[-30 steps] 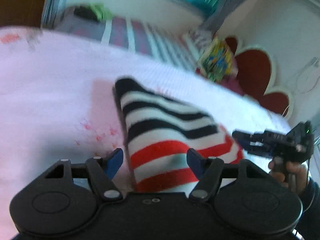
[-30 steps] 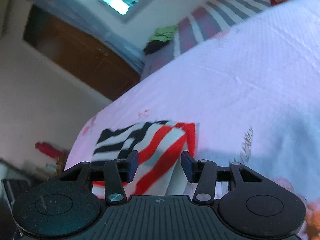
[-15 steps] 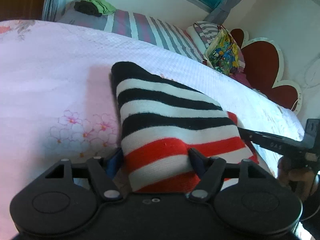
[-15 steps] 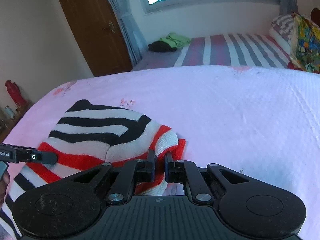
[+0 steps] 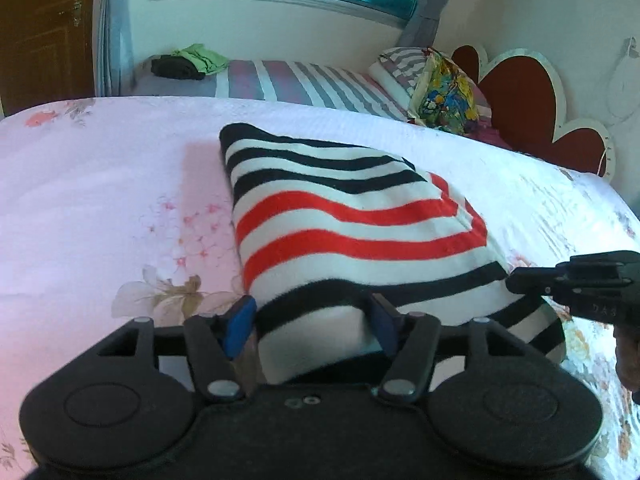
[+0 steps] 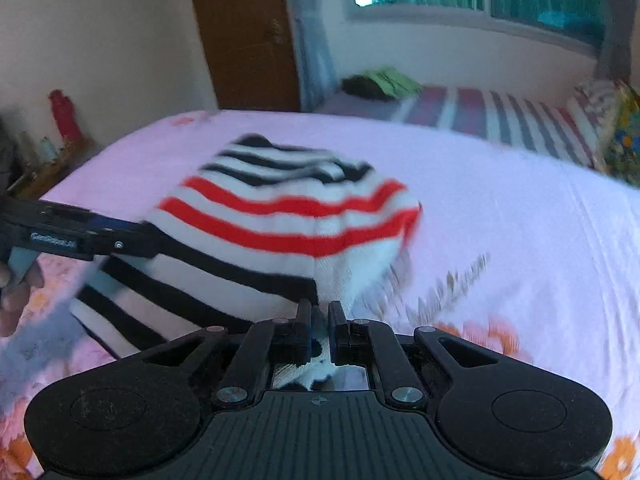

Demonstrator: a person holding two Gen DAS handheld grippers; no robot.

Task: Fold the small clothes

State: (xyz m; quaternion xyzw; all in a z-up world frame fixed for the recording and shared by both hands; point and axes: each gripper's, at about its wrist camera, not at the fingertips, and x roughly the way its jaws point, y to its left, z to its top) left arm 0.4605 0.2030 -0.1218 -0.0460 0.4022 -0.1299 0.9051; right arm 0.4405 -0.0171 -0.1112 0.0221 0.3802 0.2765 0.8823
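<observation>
Lying across the middle of the bed [image 5: 100,184]: a small knitted garment [image 5: 344,216], soft and fuzzy, banded in black, white and red, folded over on itself into a thick rounded wedge. Resting on a pale pink bedspread with a fine woven texture and printed flowers [image 5: 160,292] at the near left.

Closing around the near edge of the knit right now: the left claw [image 5: 312,322], blue-padded fingers [image 5: 239,326] standing fairly wide, the doubled hem bulging up between them, the right pad sinking into the fabric. Whether the left pad is already pressing, hard to tell from here.

Over on the right side, pinching tight: the right claw [image 6: 319,322], black fingers drawn narrow together, a tuft of white knit squeezed between them and poking through at the back. Fabric stretching away from that grip toward the far left, red bands curving over a soft hump, everything slightly blurred.

Showing in the left wrist view at the near right edge of the garment: the right claw again, a black tapered bar with a hand [image 5: 628,360] below it. Showing at the left in the right wrist view: the left claw's long black side, reaching into the striped edge.

Sitting at the far side: a second bed with a striped sheet [image 5: 304,84], a dark and green pile of clothes [image 5: 188,64], a bright patterned pillow [image 5: 448,96], and a scalloped red headboard [image 5: 528,100].
</observation>
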